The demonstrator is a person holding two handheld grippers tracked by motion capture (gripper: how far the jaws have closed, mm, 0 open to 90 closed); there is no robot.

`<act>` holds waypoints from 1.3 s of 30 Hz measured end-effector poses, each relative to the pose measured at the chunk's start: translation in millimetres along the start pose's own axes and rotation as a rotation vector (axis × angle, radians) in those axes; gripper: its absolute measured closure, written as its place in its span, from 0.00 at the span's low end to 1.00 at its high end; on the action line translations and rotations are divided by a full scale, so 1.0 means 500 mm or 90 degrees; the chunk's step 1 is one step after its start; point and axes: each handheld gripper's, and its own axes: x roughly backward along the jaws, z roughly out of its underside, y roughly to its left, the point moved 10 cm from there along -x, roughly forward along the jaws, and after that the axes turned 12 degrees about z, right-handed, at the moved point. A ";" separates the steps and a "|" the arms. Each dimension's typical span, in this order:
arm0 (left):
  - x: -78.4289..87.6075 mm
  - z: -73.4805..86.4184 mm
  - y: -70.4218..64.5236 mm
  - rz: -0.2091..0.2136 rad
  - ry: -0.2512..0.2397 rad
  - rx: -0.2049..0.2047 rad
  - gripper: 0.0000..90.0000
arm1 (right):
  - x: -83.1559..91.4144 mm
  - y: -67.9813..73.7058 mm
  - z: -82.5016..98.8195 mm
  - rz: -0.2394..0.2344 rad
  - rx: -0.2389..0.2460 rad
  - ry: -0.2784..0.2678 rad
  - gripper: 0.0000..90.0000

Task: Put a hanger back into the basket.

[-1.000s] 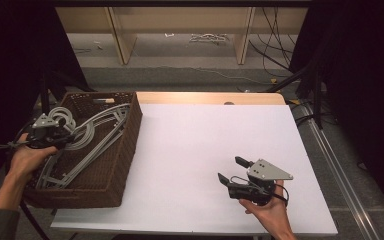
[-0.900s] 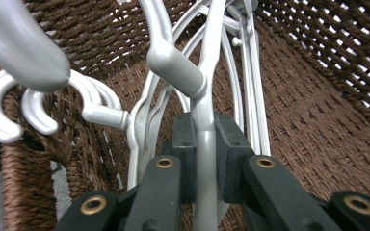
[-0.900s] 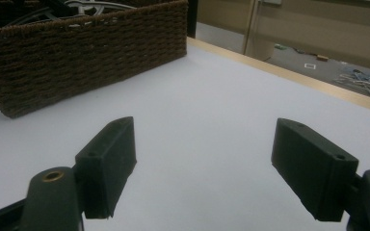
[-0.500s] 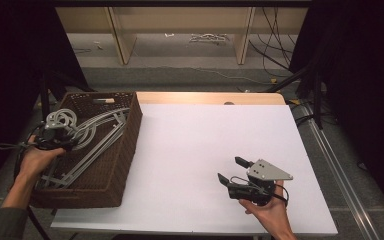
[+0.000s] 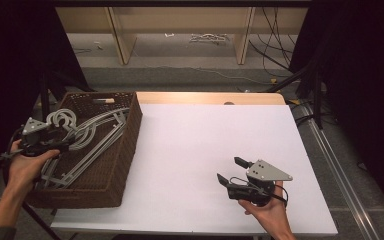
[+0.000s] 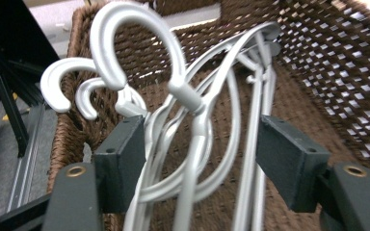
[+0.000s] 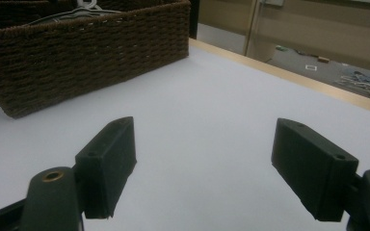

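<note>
Nothing is out yet: the grey plastic hangers point(image 5: 87, 137) all lie in the wicker basket point(image 5: 125, 150). The left gripper point(image 6: 200, 159) straddles their necks, jaws wide. The right gripper point(image 5: 232, 170) waits beside the basket over the white surface point(image 5: 195, 140), jaws wide, empty.

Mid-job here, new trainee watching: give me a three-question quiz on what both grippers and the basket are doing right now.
1. True or false: the left gripper has its jaws spread around the grey hangers.
2. The hangers lie in: A) a wicker basket, B) a metal tray, C) a cardboard box.
3. Fill in: the right gripper holds ____ above the white table.

Key: 1 true; 2 A; 3 nothing, its jaws are open.
</note>
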 end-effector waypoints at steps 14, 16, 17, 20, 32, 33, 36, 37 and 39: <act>0.087 -0.039 -0.156 0.065 -0.098 -0.029 0.30 | 0.008 0.001 -0.003 0.005 -0.007 -0.008 0.24; 0.089 -0.037 -0.191 0.084 -0.108 -0.032 0.29 | 0.009 -0.001 -0.005 0.010 -0.008 -0.013 0.23; 0.089 -0.034 -0.208 0.098 -0.108 -0.037 0.29 | 0.009 0.000 -0.005 0.008 -0.011 -0.015 0.22; 0.084 -0.029 -0.260 0.123 -0.130 -0.040 0.28 | 0.013 -0.001 -0.004 0.013 -0.009 -0.013 0.21; 0.054 -0.006 -0.416 0.208 -0.174 -0.072 0.22 | 0.027 0.011 -0.001 0.010 -0.016 -0.022 0.20; 0.054 -0.005 -0.425 0.213 -0.178 -0.074 0.22 | 0.028 0.014 0.000 0.007 -0.020 -0.019 0.20; 0.051 0.001 -0.454 0.236 -0.184 -0.082 0.20 | 0.032 0.018 0.000 0.001 -0.018 -0.020 0.20; 0.049 0.003 -0.462 0.244 -0.191 -0.082 0.19 | 0.032 0.017 -0.001 0.007 -0.018 -0.028 0.20; 0.047 0.009 -0.478 0.257 -0.193 -0.078 0.18 | 0.036 0.024 0.001 -0.006 -0.025 -0.024 0.20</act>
